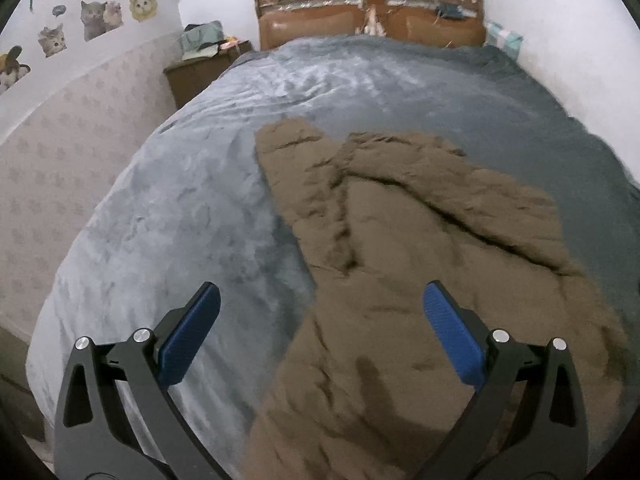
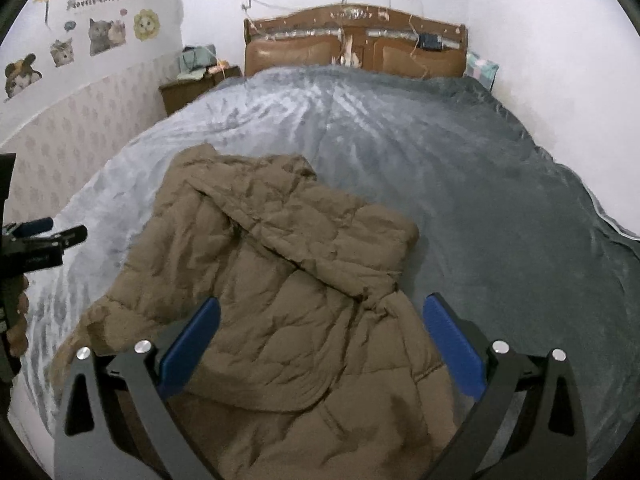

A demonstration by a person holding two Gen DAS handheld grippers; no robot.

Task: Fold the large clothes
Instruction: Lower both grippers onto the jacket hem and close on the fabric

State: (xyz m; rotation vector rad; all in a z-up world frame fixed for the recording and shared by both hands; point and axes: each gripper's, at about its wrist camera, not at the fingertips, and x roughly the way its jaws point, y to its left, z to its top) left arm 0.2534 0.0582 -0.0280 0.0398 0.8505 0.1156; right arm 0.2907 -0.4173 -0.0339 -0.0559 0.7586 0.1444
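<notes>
From the left wrist view, the left claw [image 1: 322, 336] hangs over the near part of the bed [image 1: 192, 208] with its two blue-padded fingers [image 1: 190, 336] spread wide apart and nothing between them. The brown puffer jacket [image 1: 400, 280] lies spread on the grey bedspread, reaching from the near edge of the picture toward the middle of the bed; its left edge runs between the two fingers, so one finger is over bare bedspread and the other over the jacket. A sleeve lies folded across the body, slanting from upper left to lower right. Beyond stand the wooden headboard [image 1: 368, 16], a nightstand [image 1: 200, 68] with clutter at the left of the bed, and cat stickers [image 1: 96, 20] on the wall. From the right wrist view, the right claw [image 2: 322, 344] is likewise wide apart and holds nothing, poised above the lower part of the jacket [image 2: 288, 280], which lies rumpled on the left half of the bed [image 2: 500, 220]. At the left edge the left claw [image 2: 48, 230] shows in a hand [image 2: 18, 320], off the jacket's left side.
</notes>
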